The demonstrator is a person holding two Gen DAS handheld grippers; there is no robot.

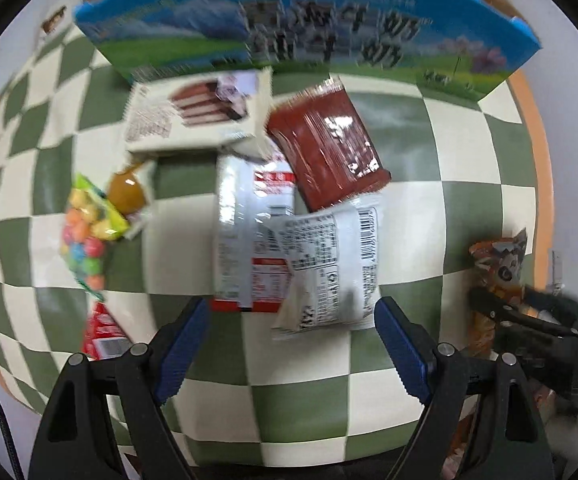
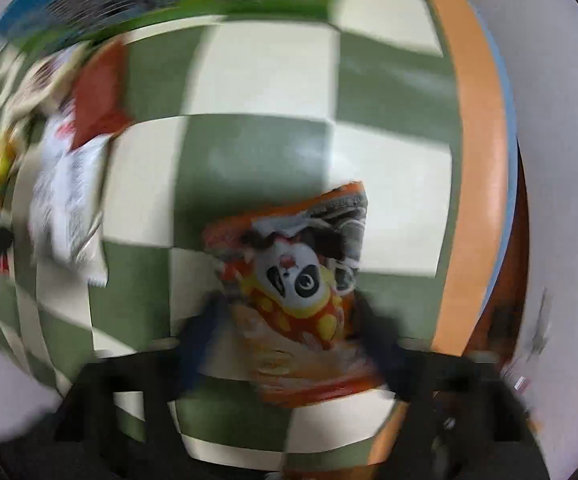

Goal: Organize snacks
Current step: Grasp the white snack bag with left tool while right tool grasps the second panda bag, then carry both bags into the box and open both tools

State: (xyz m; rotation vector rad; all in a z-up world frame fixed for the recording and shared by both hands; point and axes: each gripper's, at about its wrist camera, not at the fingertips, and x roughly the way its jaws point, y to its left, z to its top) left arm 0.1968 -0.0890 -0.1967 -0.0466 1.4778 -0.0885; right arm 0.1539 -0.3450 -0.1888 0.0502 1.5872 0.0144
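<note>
In the left wrist view my left gripper (image 1: 292,320) is open and empty, just short of a white snack packet (image 1: 329,268) that overlaps a white-and-red packet (image 1: 249,232). A dark red packet (image 1: 329,140) and a cream wafer box (image 1: 201,108) lie beyond, in front of a blue-and-green carton (image 1: 289,28). A candy bag (image 1: 85,232) lies at the left. In the blurred right wrist view my right gripper (image 2: 289,344) straddles an orange panda snack bag (image 2: 301,292); the bag also shows in the left wrist view (image 1: 497,264). The blur hides whether the jaws grip it.
Everything lies on a green-and-cream checkered cloth (image 1: 429,160) over an orange-edged table (image 2: 477,160). A brown round snack (image 1: 127,192) and a red packet (image 1: 101,336) lie at the left. The table edge runs along the right.
</note>
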